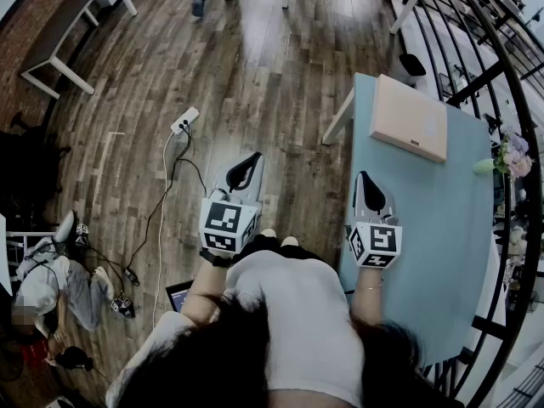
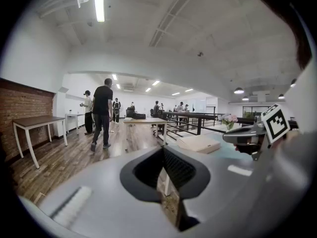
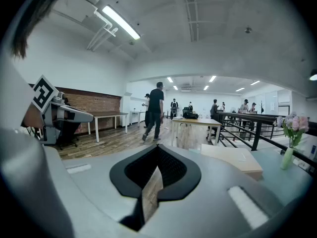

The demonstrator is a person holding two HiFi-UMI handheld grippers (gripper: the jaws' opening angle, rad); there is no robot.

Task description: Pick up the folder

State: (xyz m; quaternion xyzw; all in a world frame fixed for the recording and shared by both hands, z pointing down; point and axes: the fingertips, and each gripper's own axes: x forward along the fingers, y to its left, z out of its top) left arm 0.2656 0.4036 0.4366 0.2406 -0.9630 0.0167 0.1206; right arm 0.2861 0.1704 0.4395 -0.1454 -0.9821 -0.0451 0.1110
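Dark hair (image 1: 255, 355) and pale top (image 1: 297, 313) of the person: lowest in the head view.

Left gripper (image 1: 252, 158), grey, two-jaw: jaws closed, nothing between them. Held over the wooden plank floor (image 1: 255, 75), left of the pale blue rectangular surface (image 1: 442, 228).

Right gripper (image 1: 364, 177), grey, two-jaw: jaws closed, nothing between them. Held above the surface near its left edge.

Tan flat rectangular folder (image 1: 408, 117): lies flat at the surface's far left corner, ahead of the right gripper and slightly to its right, apart from it. Bare surface between the two.

Black metal railing (image 1: 501, 66): runs along beyond the surface's right side.

Vase of flowers (image 1: 512, 155): stands near that right edge.
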